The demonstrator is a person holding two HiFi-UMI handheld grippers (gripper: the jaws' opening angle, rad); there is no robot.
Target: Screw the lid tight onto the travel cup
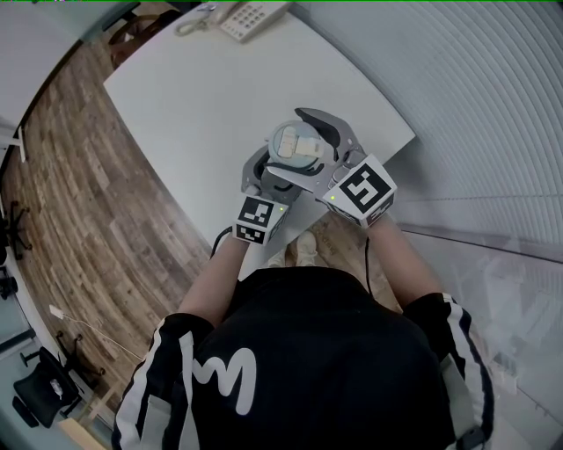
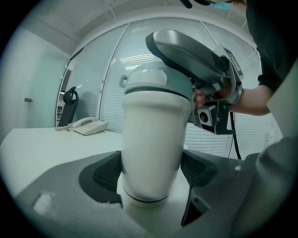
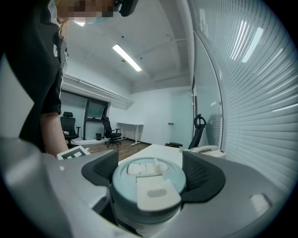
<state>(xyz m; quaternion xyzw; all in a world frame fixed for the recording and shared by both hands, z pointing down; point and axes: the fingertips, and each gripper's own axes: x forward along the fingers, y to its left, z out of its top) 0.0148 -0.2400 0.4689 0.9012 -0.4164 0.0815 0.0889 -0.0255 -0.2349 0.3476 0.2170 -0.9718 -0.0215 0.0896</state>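
Observation:
A white travel cup [image 2: 151, 139] stands upright on the white table [image 1: 202, 97], near its edge closest to me. Its pale blue-grey lid [image 3: 149, 179] with a white flip tab sits on top; the lid [image 1: 297, 145] also shows from above in the head view. My left gripper [image 2: 151, 172] is shut on the cup's lower body, a dark pad against each side. My right gripper [image 3: 151, 174] reaches in level at the top, its pads closed against the lid's rim. In the head view both grippers, left [image 1: 277, 173] and right [image 1: 317, 148], crowd round the cup.
A white desk telephone [image 1: 251, 16] lies at the table's far end. Window blinds [image 1: 493, 105] run close along the right side. Wooden floor [image 1: 79, 176] lies to the left, with office chairs [image 3: 70, 128] further off in the room.

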